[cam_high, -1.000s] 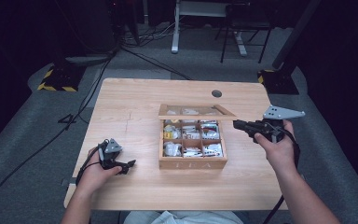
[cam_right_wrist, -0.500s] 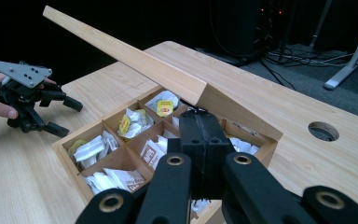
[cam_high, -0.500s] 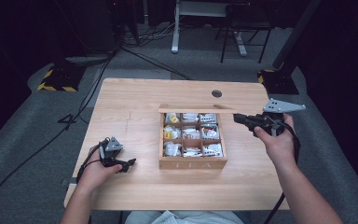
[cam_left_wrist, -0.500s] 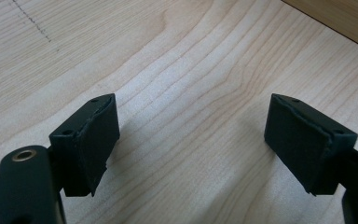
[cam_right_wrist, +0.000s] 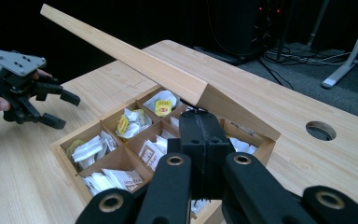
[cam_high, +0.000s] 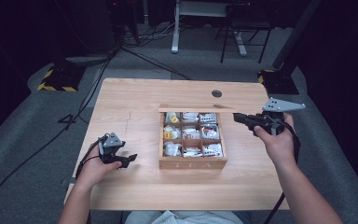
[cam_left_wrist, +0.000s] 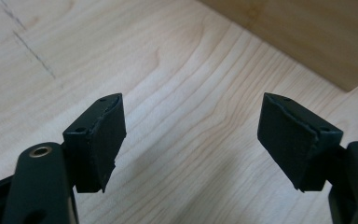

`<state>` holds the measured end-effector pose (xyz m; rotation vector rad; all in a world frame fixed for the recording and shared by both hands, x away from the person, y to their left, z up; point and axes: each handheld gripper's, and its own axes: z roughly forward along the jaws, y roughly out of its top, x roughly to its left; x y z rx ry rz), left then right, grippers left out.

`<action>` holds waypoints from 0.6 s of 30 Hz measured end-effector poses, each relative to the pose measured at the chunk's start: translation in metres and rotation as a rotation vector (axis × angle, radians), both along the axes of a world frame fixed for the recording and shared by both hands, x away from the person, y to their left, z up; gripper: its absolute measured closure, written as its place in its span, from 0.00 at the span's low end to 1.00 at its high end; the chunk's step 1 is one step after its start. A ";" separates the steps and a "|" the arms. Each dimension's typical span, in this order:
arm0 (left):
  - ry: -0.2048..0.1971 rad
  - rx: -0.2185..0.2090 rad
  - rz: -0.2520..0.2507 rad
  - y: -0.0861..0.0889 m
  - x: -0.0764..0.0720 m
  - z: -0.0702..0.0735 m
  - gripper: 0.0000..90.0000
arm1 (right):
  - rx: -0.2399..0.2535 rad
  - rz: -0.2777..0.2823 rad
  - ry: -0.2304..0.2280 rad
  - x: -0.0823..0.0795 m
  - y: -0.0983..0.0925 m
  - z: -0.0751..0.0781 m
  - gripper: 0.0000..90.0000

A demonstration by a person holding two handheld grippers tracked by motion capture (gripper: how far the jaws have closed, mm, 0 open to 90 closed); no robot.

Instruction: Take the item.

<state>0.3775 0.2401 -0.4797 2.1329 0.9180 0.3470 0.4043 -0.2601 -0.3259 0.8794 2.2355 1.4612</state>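
Note:
A wooden tea box (cam_high: 192, 162) with a grid of compartments holding tea bags (cam_high: 191, 133) stands mid-table. Its lid (cam_high: 198, 108) is swung up, nearly on edge along the far side. My right gripper (cam_high: 237, 116) is shut, its tips against the lid's right end. In the right gripper view the lid (cam_right_wrist: 121, 49) slants above the box (cam_right_wrist: 67, 161), with the shut right gripper (cam_right_wrist: 200, 119) just under it. My left gripper (cam_high: 130, 158) rests low over the table, left of the box. It (cam_left_wrist: 191, 135) is open; its jaws have just been closing a little with nothing between them.
The light wooden table (cam_high: 130, 102) has a round cable hole (cam_high: 216, 93) behind the box. Bare tabletop lies left of and in front of the box. Cables, a desk frame and a yellow-and-black striped block (cam_high: 56, 79) are on the floor beyond.
The lid has swung up from a slant to nearly on edge. My right gripper moved slightly away from me with it. The left hand stayed put.

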 end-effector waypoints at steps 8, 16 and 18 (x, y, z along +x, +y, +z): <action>-0.006 -0.012 -0.029 -0.010 -0.004 0.020 0.31 | 0.002 -0.005 0.000 0.001 0.001 0.001 1.00; -0.049 -0.054 -0.085 -0.030 -0.011 0.046 0.35 | -0.003 -0.005 0.002 0.001 0.001 0.002 1.00; -0.052 -0.067 -0.100 -0.035 -0.013 0.051 0.35 | -0.004 -0.005 0.002 0.001 0.001 0.002 1.00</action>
